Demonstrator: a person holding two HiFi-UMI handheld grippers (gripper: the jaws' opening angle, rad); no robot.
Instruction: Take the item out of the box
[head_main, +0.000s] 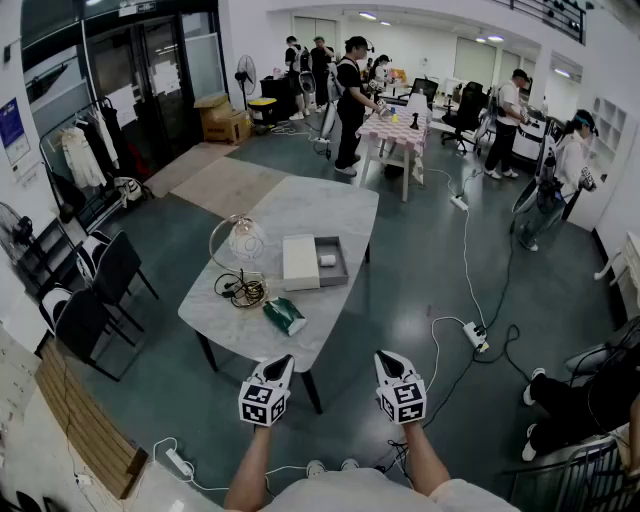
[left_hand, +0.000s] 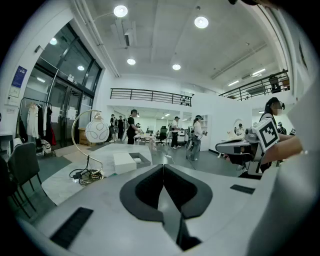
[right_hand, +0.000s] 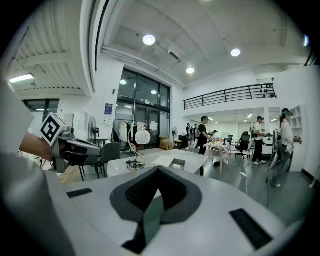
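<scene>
A shallow grey box (head_main: 336, 266) lies open in the middle of the marble table (head_main: 320, 205), with a small white item (head_main: 327, 260) inside. Its white lid (head_main: 300, 262) rests against the box's left side. Both grippers are held in front of the table's near edge, well short of the box. My left gripper (head_main: 283, 359) is shut and holds nothing, and so is my right gripper (head_main: 384, 356). The box (left_hand: 142, 159) and lid (left_hand: 124, 162) sit far beyond my left gripper (left_hand: 163, 165). Past my right gripper (right_hand: 158, 169), the box (right_hand: 176, 163) shows small.
A round lamp on a curved stand (head_main: 243, 240) and a coil of cable (head_main: 240, 288) sit on the table's left part, with a green packet (head_main: 284, 316) near the front edge. Black chairs (head_main: 95, 290) stand to the left. A power strip (head_main: 474, 335) and cords lie on the floor. Several people stand at the back.
</scene>
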